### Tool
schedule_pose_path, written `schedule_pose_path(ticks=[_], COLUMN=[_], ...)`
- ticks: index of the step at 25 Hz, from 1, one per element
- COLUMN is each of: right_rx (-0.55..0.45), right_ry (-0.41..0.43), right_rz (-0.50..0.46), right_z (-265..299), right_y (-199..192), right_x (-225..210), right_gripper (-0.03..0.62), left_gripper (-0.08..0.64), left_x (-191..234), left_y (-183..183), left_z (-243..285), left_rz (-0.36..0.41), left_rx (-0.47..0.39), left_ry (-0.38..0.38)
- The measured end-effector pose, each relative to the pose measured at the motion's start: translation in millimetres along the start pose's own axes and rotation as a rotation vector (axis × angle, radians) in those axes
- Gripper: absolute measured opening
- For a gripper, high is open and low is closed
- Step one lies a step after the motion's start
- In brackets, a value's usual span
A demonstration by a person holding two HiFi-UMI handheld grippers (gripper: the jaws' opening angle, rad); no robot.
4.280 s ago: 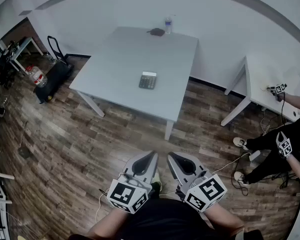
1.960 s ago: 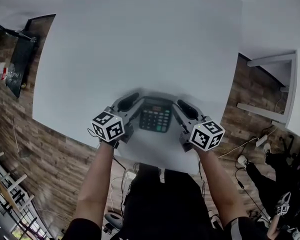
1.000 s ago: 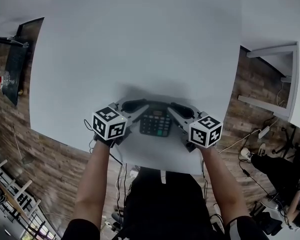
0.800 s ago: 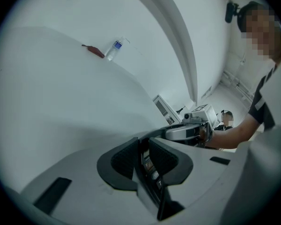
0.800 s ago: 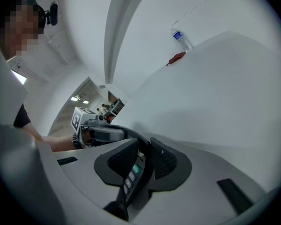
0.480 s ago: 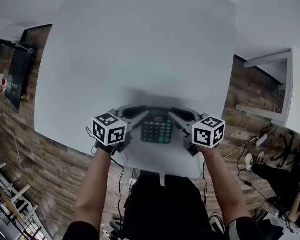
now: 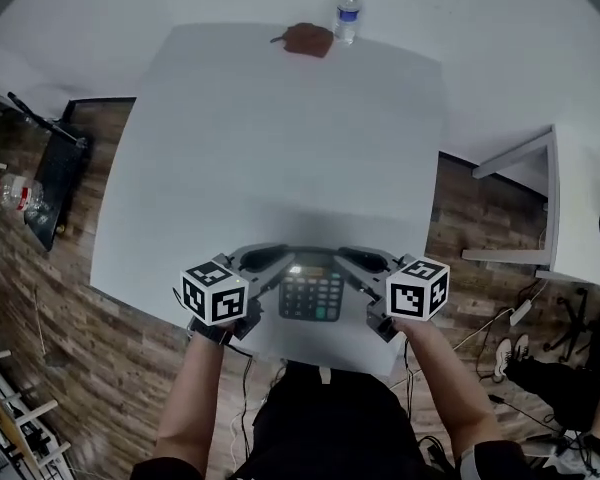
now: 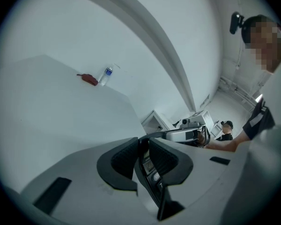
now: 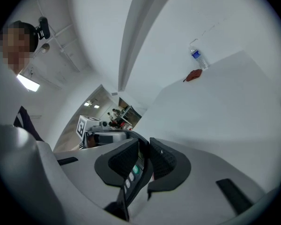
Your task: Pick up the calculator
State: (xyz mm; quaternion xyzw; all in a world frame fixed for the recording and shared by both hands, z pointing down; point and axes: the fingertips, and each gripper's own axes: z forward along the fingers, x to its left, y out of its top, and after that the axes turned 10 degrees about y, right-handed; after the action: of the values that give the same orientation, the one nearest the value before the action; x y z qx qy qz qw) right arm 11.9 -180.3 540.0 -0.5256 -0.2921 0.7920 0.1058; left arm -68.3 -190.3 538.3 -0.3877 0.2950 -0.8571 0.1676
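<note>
Our left gripper [image 7: 263, 260] pinches the calculator [image 7: 311, 290] by its left edge. In the left gripper view both ribbed pads [image 8: 124, 158] press on the thin dark body, and a few keys show beside the right-hand pad. We hold the calculator face up between the two tools, above the near end of the table [image 7: 280, 148]. Its pale display points away from us and a green key sits at its near right corner. Our right gripper [image 7: 365, 259] clamps the opposite edge in the same way. In the right gripper view its pads are closed on the body, with the green key and a row of pale keys showing between them. Both tools slant inward toward each other, so their tips meet the calculator's far corners.

Around us, at the far left, a clear jug [image 7: 15, 190] with red on it lies on the plank floor [image 7: 100, 368] beside a black cart [image 7: 58, 183]. At the table's far edge a small brown thing [image 7: 307, 38] lies just left of a water bottle [image 7: 348, 15], which stands upright. To the right, well apart from our table, is a second white table [image 7: 580, 218]. Another person's legs [image 7: 545, 380] show on the floor at the lower right.
</note>
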Motion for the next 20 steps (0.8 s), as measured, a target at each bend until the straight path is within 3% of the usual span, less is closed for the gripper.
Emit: schedule_pose_path(ticks=[7,13,20], right_rx=[-0.020,-0.063,-0.083], right_ry=[0.033,0.070,0.059], right_rz=[-0.035,-0.081,-0.144], right_z=[-18.7,-40.0,-70.3], right_y=[25.9,51.8,64.0], right_x=[45.9,92.7,134.9], right_gripper=[0.078,0.074,0.074], left_gripper=[0.075,0.075,0.075], left_x=[-36.1,-73.5,-117.2], left_y=[28.0,58.7,72.1], left_z=[-33.6,-65.0,-88.3], left_rz=[-0.021,0.026,0.041], left_rx=[-0.059,-0.112,-0.155], left_ry=[0.017,0.030,0.011])
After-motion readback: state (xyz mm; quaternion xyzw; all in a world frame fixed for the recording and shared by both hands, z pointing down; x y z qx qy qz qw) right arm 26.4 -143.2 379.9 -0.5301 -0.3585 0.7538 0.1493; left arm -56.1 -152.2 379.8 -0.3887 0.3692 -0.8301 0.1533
